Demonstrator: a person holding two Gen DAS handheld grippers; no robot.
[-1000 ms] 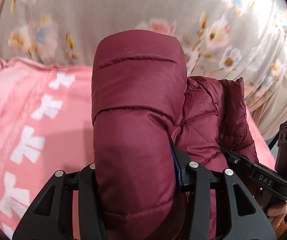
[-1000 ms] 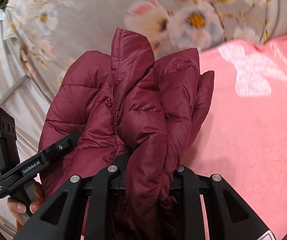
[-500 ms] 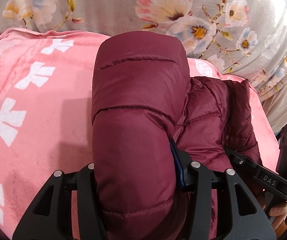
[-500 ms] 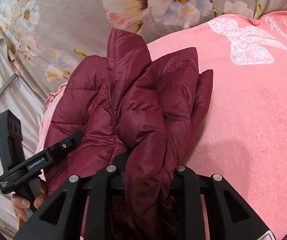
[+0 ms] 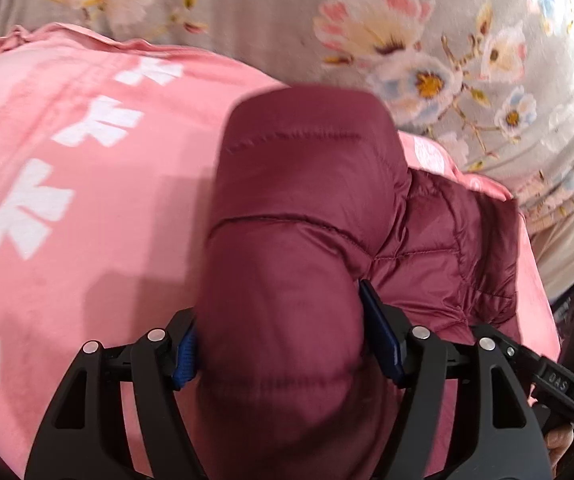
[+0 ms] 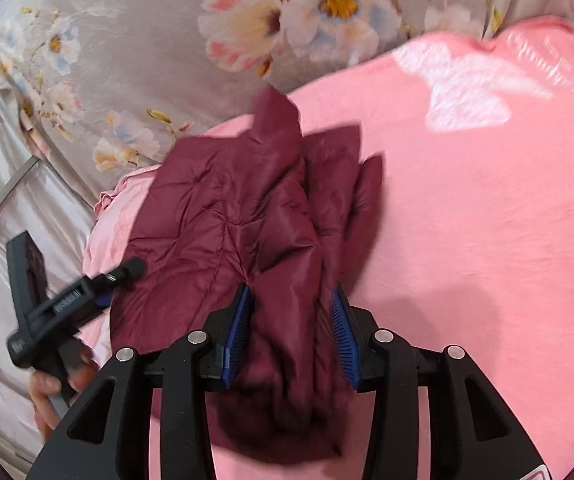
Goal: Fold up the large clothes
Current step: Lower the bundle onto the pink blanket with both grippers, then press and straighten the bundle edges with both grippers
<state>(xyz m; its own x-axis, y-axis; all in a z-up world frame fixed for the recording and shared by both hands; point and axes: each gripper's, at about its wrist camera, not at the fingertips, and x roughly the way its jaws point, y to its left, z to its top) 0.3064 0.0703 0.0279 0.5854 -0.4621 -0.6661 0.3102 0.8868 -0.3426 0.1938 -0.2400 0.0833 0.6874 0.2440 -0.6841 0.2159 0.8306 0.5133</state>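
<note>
A maroon quilted puffer jacket [image 5: 303, 216] lies bunched on a pink blanket [image 5: 87, 200]. My left gripper [image 5: 283, 344] has its blue pads spread, with a thick fold of the jacket between them. My right gripper [image 6: 293, 320] has also parted its blue pads [image 6: 239, 320], and the jacket [image 6: 247, 216] sits loosely between them, resting on the blanket [image 6: 467, 240]. The left gripper also shows in the right wrist view [image 6: 67, 296], beside the jacket's left edge. The right gripper's body shows at the right edge of the left wrist view [image 5: 555, 380].
A grey floral bedsheet [image 5: 407, 40] lies beyond the pink blanket and also shows in the right wrist view [image 6: 167, 40]. White prints mark the blanket [image 5: 27, 220]. A pale satin cover with a metal rail [image 6: 7, 188] is at the left.
Both grippers have lowered the jacket onto the blanket and their jaws have widened, so the blue pads now show. The jacket has slumped and flattened in the right wrist view.
</note>
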